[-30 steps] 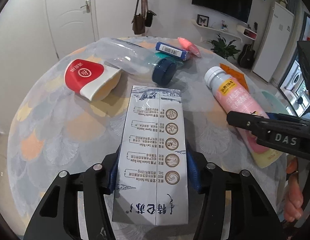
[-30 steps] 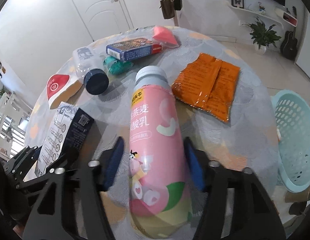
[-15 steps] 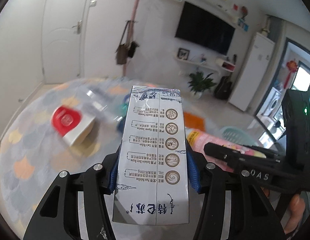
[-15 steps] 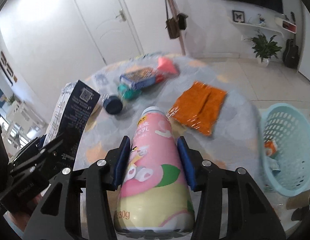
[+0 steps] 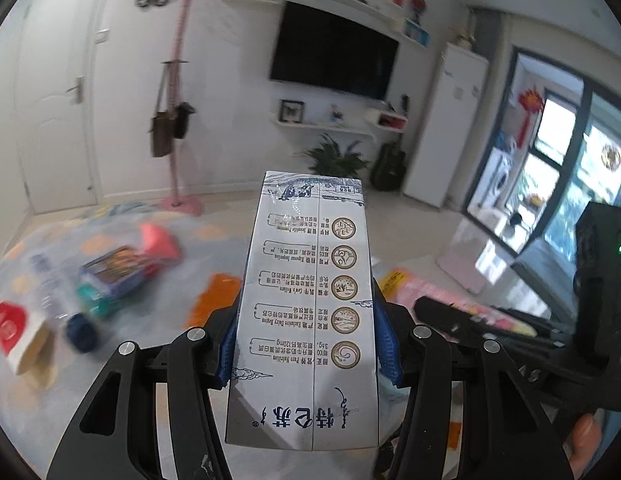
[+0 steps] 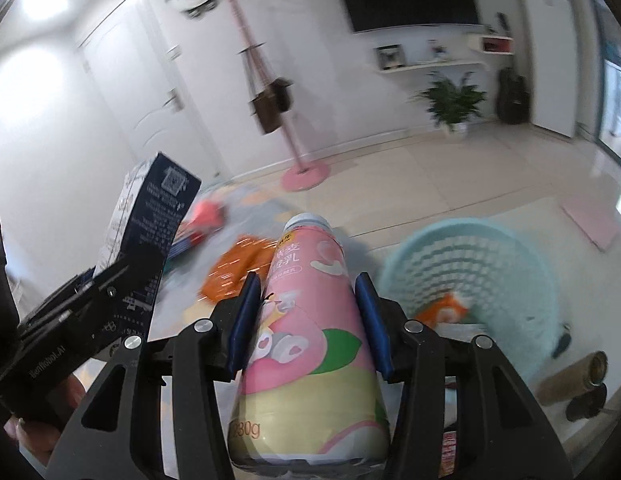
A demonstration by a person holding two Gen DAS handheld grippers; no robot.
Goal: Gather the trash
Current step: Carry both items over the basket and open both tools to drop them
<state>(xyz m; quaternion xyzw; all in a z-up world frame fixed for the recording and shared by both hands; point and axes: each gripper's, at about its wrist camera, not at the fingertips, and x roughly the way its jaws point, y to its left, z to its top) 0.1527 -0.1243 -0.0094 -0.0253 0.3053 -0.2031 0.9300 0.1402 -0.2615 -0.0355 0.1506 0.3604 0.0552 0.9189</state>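
above the table, left gripper (image 5: 306,344) pinches milk carton (image 5: 310,304), right gripper (image 6: 308,320) clamps yogurt bottle (image 6: 306,320).

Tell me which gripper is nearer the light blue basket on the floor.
Right. The right gripper, holding the pink bottle, has the basket just beyond its right side. The left gripper, holding the milk carton, sits further off, on the far side of the right one.

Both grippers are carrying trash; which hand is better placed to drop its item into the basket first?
Right, probably. The right gripper holds the pink bottle, with the teal basket just beyond it, to its right. The left gripper, clamping the milk carton, sits farther over.
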